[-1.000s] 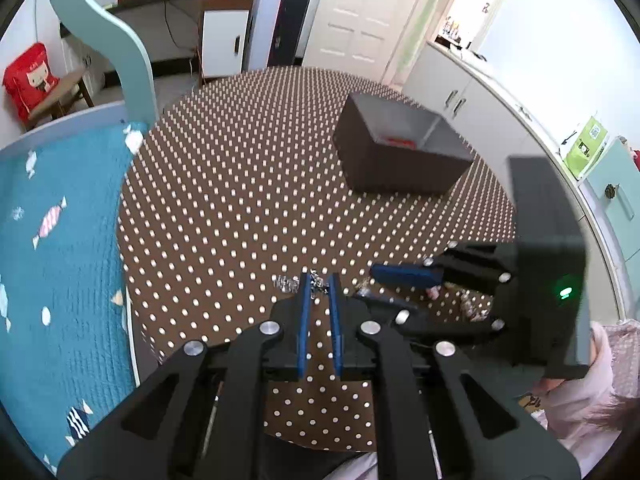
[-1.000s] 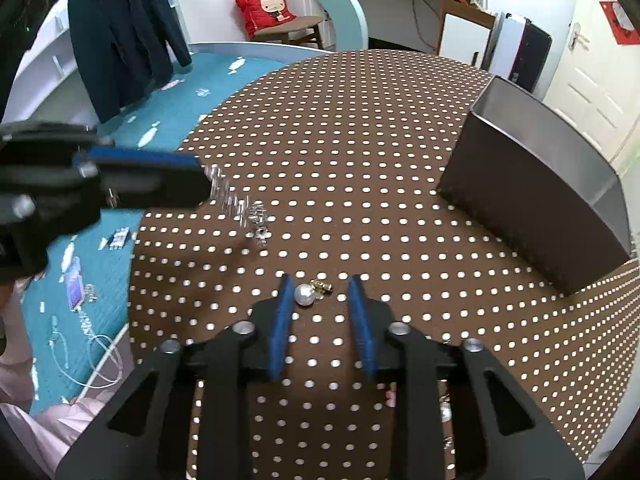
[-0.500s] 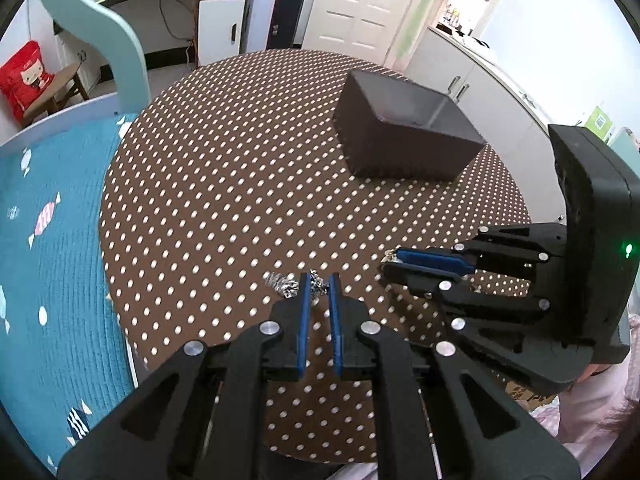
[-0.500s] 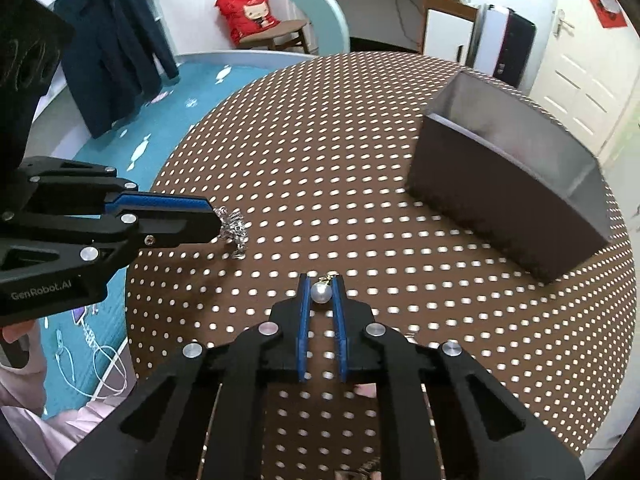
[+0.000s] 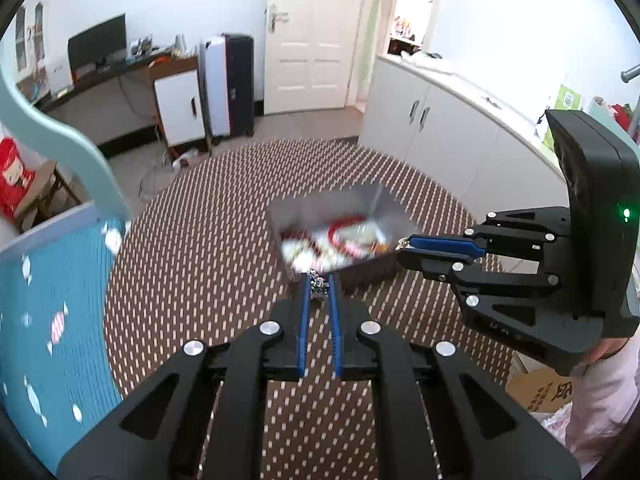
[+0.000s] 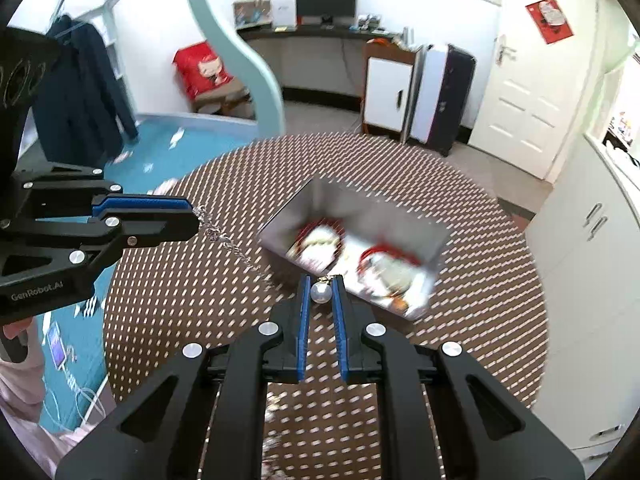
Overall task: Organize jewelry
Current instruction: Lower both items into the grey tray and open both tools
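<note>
A: Quick rundown, what's each side got?

B: Left gripper [image 5: 319,286] is clamped on a silver chain [image 6: 228,240]; in the right wrist view it trails off the tips toward the box. Right gripper [image 6: 322,292] is pinched on a pearl earring [image 6: 321,292], the round bead sitting between the blue pads w/ a small gold fitting on top.

A: Why both held up like that?

B: Looks like a carry, imo. Both pieces are clear of the tabletop and both tongs aim at the open box [image 5: 384,204], so I'd judge the step is bringing them over to drop in. Tip grips make sense: the items are tiny, and a pinch at the ends lets the chain hang free instead of bunching.

A: Box contents?

B: Blurred. Red ring shapes and pale bits inside, prob other jewelry, can't say more. Grey inner walls, dark outside.

A: Where's it sit?

B: On a round table [image 5: 200,240] w/ a brown cloth dotted white, toward the far edge on the cabinet side. The near edge is under the tongs.

A: Anything left on the cloth?

B: A few small pale bits by the near edge in the right wrist view, too smeared to name.

A: Room?

B: Bedroom-ish. Teal bedspread [image 5: 48,320] w/ candy print off the table's left edge, pale curved bed frame, desk w/ a monitor [image 6: 326,0] along the back wall, white door, white cabinets [image 5: 440,120] on the right. A pink sleeve shows behind the right tool.

A: Risk?

B: The chain could snag the box rim on the way in.
</note>
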The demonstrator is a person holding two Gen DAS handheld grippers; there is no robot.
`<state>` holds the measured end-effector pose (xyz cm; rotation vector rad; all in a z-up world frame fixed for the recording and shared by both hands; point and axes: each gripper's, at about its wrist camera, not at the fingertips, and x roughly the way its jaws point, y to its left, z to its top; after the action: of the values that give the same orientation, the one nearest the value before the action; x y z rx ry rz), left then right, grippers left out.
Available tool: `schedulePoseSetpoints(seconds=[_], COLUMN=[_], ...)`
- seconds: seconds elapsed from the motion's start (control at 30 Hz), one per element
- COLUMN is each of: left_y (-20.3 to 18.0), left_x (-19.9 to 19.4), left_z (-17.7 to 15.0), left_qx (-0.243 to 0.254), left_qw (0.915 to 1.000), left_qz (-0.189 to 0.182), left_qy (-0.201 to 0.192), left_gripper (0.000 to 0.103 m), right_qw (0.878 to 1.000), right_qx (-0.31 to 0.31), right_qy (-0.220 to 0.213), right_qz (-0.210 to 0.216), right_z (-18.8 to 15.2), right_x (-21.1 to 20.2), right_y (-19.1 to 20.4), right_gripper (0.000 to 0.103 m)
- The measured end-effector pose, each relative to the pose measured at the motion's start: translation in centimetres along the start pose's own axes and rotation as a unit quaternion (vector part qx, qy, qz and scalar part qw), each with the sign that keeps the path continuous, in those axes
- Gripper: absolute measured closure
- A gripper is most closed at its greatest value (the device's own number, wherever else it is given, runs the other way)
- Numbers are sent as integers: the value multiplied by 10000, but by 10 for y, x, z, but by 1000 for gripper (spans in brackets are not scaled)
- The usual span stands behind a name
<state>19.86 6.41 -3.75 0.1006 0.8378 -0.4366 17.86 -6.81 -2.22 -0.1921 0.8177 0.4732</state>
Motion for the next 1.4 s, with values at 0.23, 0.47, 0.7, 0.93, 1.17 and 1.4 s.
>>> schedulePoseSetpoints(seconds=[0.23,0.47,0.7,0.93,1.17,1.4], left_y=[-15,-18,-10,4,9,16], left_x=[3,35,102,138,146,128], left_z=[60,90,73,55,52,48], left_qx=[199,175,-49,-240,-199,-295], left_qw=[9992,9996,9988,9959,9959,9966], left_qz=[-61,-82,-31,-55,6,151], left_qy=[-352,-224,489,865,884,748], left_gripper=[94,94,94,94,79,60], right_qw=[9996,9994,9979,9966,9969,9984], right_qx=[184,317,375,385,296,432], right_qy=[-192,62,406,550,590,323], right_qz=[-105,113,352,484,421,170], right_z=[28,34,31,30,31,28], right_x=[4,40,74,85,84,64], right_y=[-36,-57,-64,-65,-63,-73], right_gripper=[93,93,93,93,75,43])
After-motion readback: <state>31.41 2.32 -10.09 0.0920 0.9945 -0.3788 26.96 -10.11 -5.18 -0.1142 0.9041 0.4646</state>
